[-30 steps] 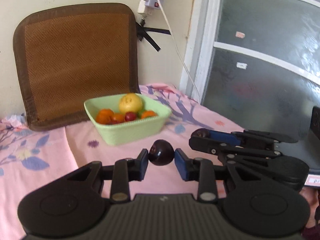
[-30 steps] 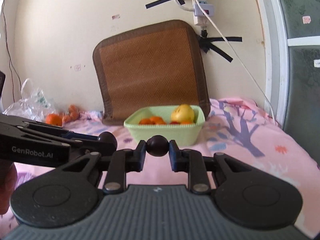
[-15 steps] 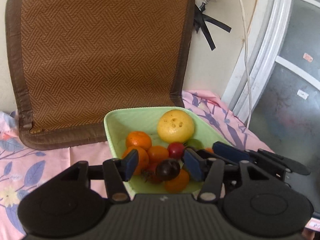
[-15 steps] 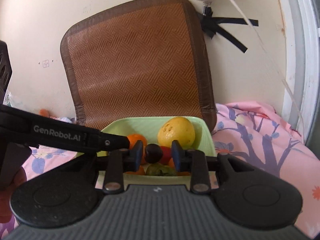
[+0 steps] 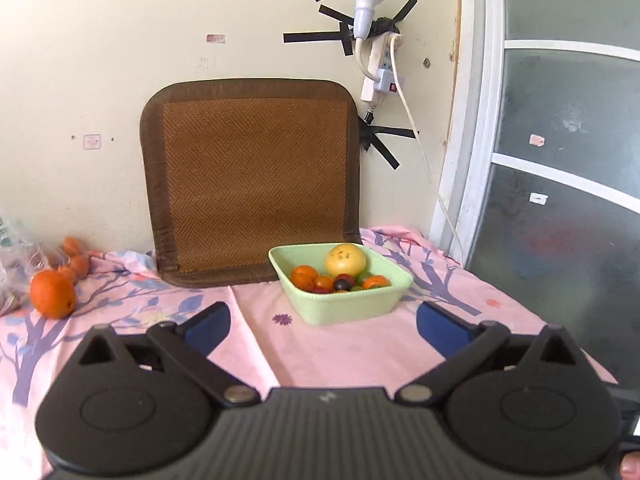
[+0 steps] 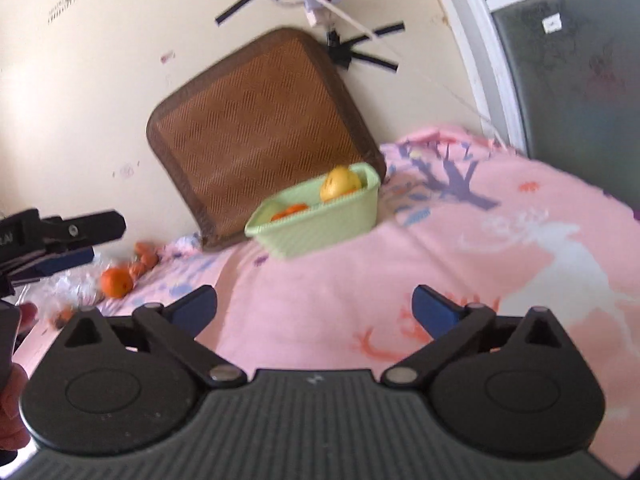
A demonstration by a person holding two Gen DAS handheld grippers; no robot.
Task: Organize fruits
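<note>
Both claws hang wide apart and empty over the pink cloth. The left gripper faces the green bowl square on, at its twelve o'clock and well apart from it. The right gripper is tipped over to one side, so the bowl sits at its eleven o'clock, blurred.

The bowl holds the gathered fruit: a yellow one at the back, oranges, a dark plum and small red and green pieces packed round it. I take it the bowl is the collecting place, set against the brown mat so it stays put.

Loose fruit is left at about ten o'clock from the left gripper: a big orange on the cloth and smaller ones behind it, beside a plastic bag. My guess is that pile is next, and the open jaws suit that.

Little stands in the way on the cloth. The bag crowds the loose fruit, and the left gripper shows at the right one's nine o'clock, so the two could cross if both reach that way. A cable hangs down the wall, clear of the work.
</note>
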